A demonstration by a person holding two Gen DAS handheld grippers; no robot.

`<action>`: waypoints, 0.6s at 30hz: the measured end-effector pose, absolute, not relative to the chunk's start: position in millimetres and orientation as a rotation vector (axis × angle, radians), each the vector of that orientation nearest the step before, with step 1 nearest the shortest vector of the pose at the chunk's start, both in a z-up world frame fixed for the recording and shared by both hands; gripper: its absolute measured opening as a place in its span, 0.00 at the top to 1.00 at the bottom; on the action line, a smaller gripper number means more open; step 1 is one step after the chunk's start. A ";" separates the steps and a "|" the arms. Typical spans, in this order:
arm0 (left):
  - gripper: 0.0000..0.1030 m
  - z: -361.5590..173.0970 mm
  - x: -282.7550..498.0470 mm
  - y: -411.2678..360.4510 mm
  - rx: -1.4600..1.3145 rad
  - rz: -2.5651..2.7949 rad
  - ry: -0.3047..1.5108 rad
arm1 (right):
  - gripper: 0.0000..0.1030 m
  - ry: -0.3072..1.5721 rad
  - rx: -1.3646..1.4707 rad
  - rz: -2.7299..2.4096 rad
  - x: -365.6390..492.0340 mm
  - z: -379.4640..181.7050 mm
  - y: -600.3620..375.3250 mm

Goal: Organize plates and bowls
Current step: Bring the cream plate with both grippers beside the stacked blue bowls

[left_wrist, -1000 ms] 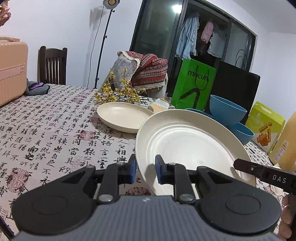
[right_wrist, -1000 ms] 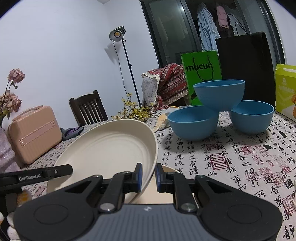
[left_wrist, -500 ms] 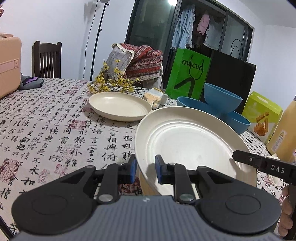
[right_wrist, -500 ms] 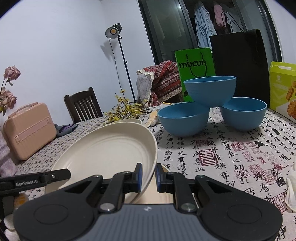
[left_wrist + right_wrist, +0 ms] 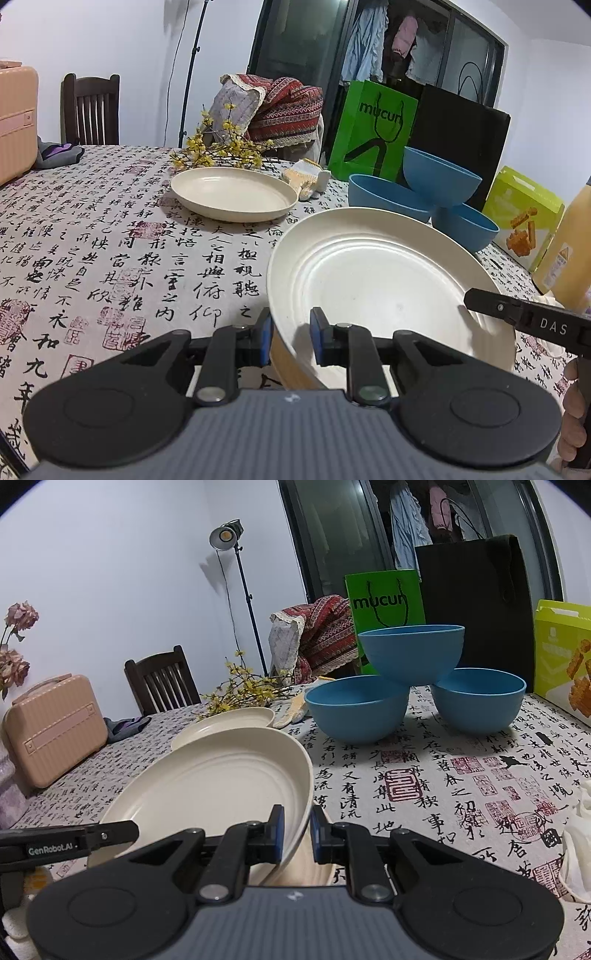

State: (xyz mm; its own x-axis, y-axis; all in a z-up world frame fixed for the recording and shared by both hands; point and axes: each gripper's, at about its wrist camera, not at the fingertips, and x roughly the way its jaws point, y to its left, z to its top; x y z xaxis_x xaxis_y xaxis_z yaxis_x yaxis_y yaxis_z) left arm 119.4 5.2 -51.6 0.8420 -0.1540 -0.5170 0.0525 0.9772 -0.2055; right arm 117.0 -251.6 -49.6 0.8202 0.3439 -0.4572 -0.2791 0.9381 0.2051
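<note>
Cream plate [image 5: 373, 280] is gripped at opposite rims by the left claw [image 5: 291, 341] and right claw [image 5: 297, 829], held tilted over another plate [image 5: 295, 867] on the desk [image 5: 92, 236], near three blue bowls [image 5: 410, 653].

Read "mucun" on green bag [image 5: 373, 129]; "DAS" on right gripper [image 5: 524, 321] arm; "GenRobot.AI" on left gripper [image 5: 66, 843] arm; calligraphy characters printed across tablecloth [image 5: 461, 786].

Cream plate [image 5: 373, 280] held between both hand-held grippers now sits lower and less steeply tilted than a second ago, nearer the plate beneath it [image 5: 314, 871], left hand-held gripper [image 5: 291, 341] slightly lower toward the bench [image 5: 110, 251]
</note>
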 end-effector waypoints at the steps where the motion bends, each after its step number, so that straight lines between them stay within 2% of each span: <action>1: 0.79 -51.9 119.6 4.3 -0.183 -0.110 0.563 | 0.86 0.512 0.130 0.332 117.0 -50.0 -252.2; 18: 0.78 -56.2 116.2 -14.1 -0.080 -0.086 0.571 | 0.85 0.530 0.057 0.315 116.8 -63.3 -251.2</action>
State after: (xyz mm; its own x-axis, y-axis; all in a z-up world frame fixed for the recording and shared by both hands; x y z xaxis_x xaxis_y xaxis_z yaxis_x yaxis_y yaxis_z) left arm 116.2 -14.1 -56.2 0.8381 -0.1037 -0.5356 0.0595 0.9933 -0.0991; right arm 116.8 -251.2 -63.3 0.8160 0.3095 -0.4882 -0.2803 0.9505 0.1341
